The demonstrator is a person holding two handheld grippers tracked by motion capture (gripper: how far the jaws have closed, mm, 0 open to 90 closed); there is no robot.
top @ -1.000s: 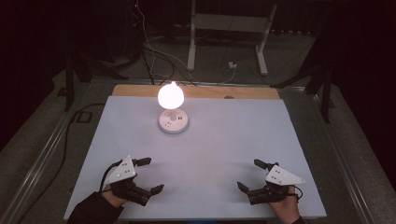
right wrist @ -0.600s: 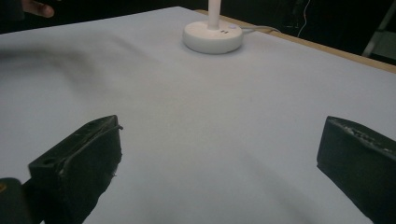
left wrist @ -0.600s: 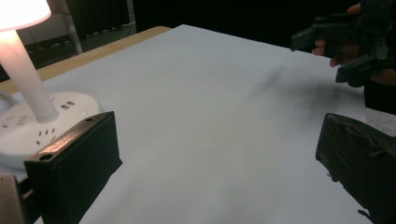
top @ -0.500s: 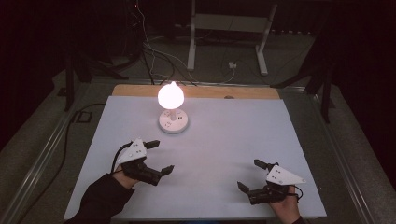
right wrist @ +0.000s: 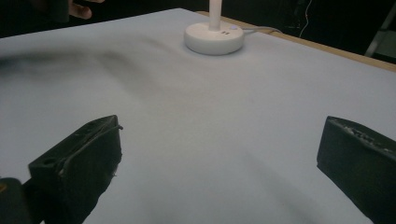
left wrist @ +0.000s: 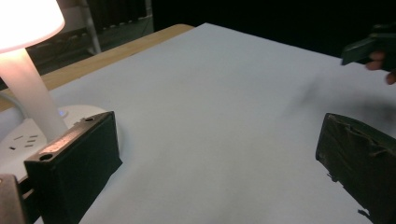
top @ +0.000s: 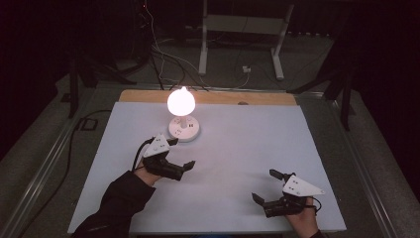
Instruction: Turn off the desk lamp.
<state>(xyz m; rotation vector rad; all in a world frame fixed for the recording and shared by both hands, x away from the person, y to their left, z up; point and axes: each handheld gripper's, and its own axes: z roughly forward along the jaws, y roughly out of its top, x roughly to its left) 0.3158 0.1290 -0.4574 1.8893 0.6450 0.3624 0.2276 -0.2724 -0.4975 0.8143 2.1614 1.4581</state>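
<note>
A lit table lamp (top: 181,101) with a glowing white shade stands on a round white base (top: 183,130) at the back middle of the white table (top: 247,139). My left gripper (top: 182,152) is open just in front of the base with nothing between its jaws. In the left gripper view, the left gripper (left wrist: 217,154) has its left jaw close beside the lamp base (left wrist: 18,140) and stem (left wrist: 30,88). My right gripper (top: 264,185) is open and holds nothing near the table's front right. In the right gripper view, the right gripper (right wrist: 219,154) faces the far lamp base (right wrist: 214,37).
A wooden strip (top: 213,96) runs along the table's back edge, and the lamp's cord leads off over it. Cables (top: 163,54) and a white stand (top: 242,39) are on the dark floor behind. A metal rail (top: 44,163) borders the left side.
My left gripper has moved forward and to the right, from the front left of the table up to the lamp base. The right gripper has stayed in place.
</note>
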